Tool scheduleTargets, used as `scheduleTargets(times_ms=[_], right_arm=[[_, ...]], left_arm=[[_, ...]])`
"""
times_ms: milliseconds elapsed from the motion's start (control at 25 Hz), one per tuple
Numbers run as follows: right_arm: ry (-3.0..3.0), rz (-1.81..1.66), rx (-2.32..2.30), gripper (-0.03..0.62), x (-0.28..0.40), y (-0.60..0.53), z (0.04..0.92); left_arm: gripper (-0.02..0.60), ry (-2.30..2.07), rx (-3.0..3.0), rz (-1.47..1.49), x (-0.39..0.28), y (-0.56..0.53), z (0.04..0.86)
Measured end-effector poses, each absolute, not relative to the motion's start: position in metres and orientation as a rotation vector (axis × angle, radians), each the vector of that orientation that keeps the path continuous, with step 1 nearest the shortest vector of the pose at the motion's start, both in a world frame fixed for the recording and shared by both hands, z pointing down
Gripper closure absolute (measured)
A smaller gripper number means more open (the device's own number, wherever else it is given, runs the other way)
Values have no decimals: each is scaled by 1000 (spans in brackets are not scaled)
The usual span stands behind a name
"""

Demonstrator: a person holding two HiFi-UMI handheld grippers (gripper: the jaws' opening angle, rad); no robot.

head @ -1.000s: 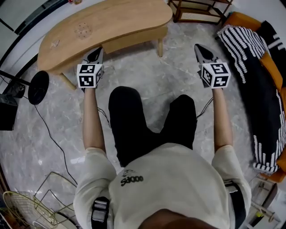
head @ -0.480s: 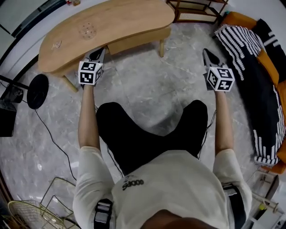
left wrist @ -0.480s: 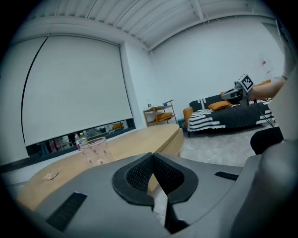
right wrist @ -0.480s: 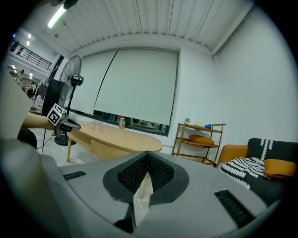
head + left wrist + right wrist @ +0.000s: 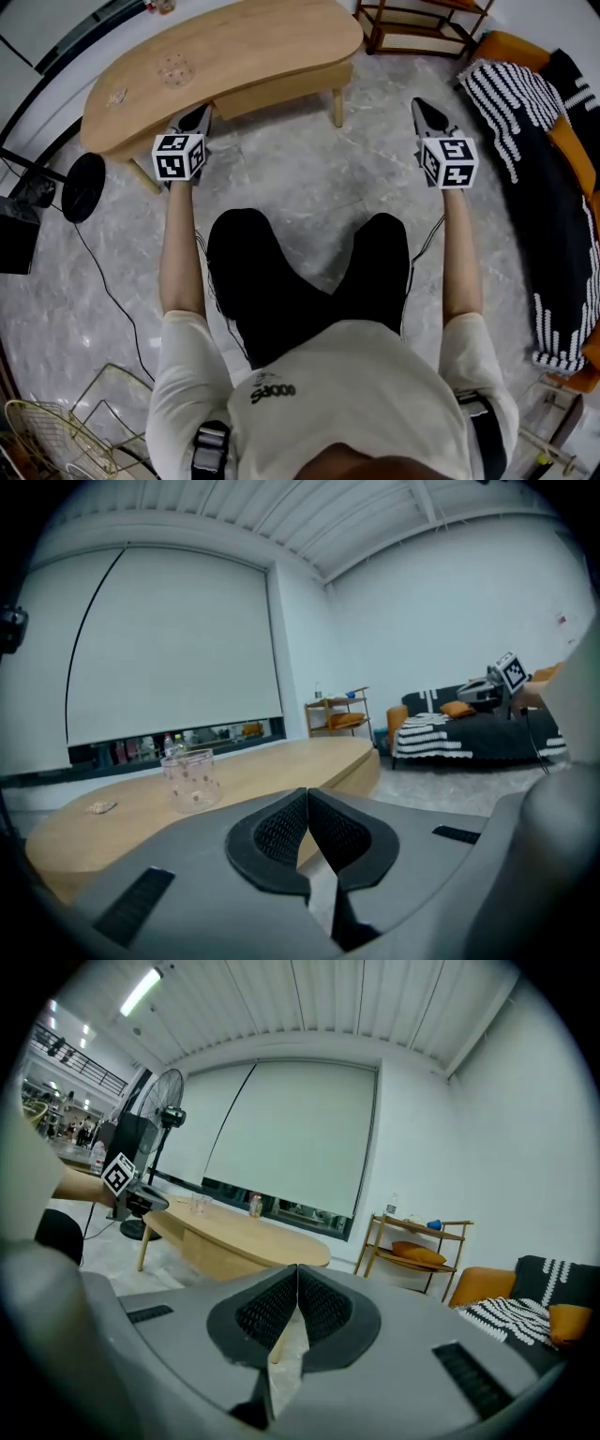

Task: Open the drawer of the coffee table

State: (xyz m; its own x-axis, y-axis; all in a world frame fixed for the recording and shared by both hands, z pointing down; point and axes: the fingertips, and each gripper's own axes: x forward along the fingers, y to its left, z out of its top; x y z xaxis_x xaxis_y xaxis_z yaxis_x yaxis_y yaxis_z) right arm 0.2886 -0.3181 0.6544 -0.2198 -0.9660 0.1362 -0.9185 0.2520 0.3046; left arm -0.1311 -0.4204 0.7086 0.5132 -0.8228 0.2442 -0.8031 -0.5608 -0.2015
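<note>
Fingers (image 5: 277, 834) of the left gripper (image 5: 200, 114) are pressed flat together with nothing between them, and the right gripper (image 5: 297, 1277) is closed the same way, also empty. The coffee table (image 5: 246, 42) stands ahead of the person on the marble floor. Its drawer (image 5: 284, 87) is the long, shallow wooden box under the top on the person's side, and it looks fully pushed in. The left gripper's tips sit just at the table's near edge, toward the left end of the drawer front. The right gripper hangs well apart from the table, past the leg at its right end. The drawer is probably stiff, smooth wood, fairly light, and should slide straight out toward the person. No knob or handle shows on its front, so the likely hold is the lower lip of the front panel, near its middle so the box does not skew. The finish could be slippery to the pads, which would have to part to pinch that lip. On the tabletop, toward its left end, stands a clear spotted glass (image 5: 191, 780) that looks empty. It is fragile and may rattle if the drawer is jerked. A small thing (image 5: 101, 808) lies on the tabletop left of the glass, too small to identify.
</note>
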Motion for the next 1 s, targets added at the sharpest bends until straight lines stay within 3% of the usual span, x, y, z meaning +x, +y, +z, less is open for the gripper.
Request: scheduleTargets(times_ms=[360, 600, 800, 1000], right_arm=[[-2286, -213, 1606, 582, 286, -369, 672], [-2336, -97, 1575, 487, 275, -410, 699], [-2340, -60, 1472, 470, 255, -446, 745], [-2372, -13, 1437, 433, 240, -485, 773]], left_arm=[[555, 1504, -2725, -479, -115, -430, 731], [448, 1492, -2781, -531, -109, -453, 762], [442, 1534, -2730, -566, -122, -481, 788], [385, 1580, -2731, -541, -129, -503, 819]])
